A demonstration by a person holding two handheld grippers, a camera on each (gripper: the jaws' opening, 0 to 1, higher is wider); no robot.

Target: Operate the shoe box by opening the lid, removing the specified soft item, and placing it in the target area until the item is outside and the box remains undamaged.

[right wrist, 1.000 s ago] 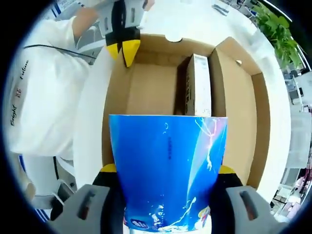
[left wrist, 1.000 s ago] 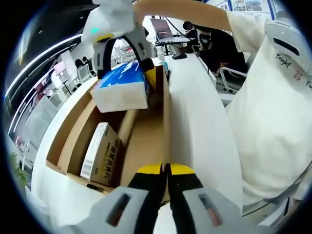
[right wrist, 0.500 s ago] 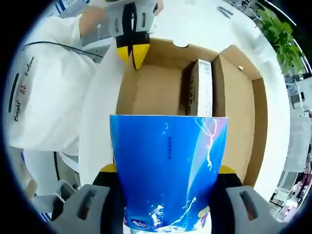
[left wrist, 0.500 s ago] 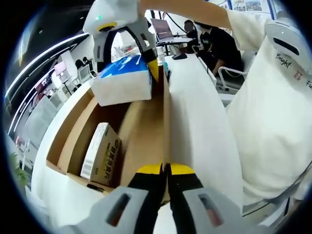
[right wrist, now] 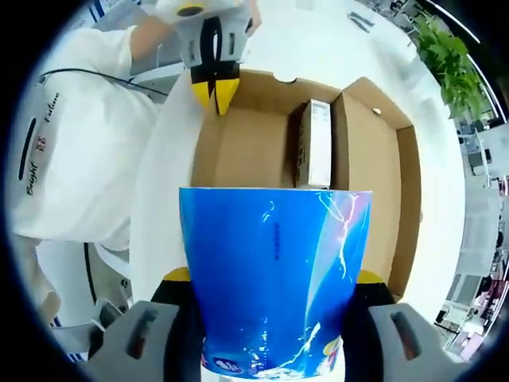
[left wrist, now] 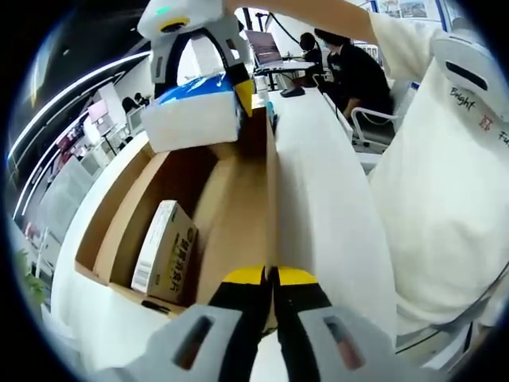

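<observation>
Right gripper (right wrist: 270, 278): jaws clamped on both sides of blue pack (right wrist: 274, 278), held clear above open box (right wrist: 238, 151); long axis running forward along jaws. Left gripper (left wrist: 273, 278): jaws shut, pinching box wall (left wrist: 270, 199). Carton (left wrist: 165, 251) left inside, ahead-left of left jaws. Versus a second ago: pack higher, box farther below. Target area not identifiable.
</observation>
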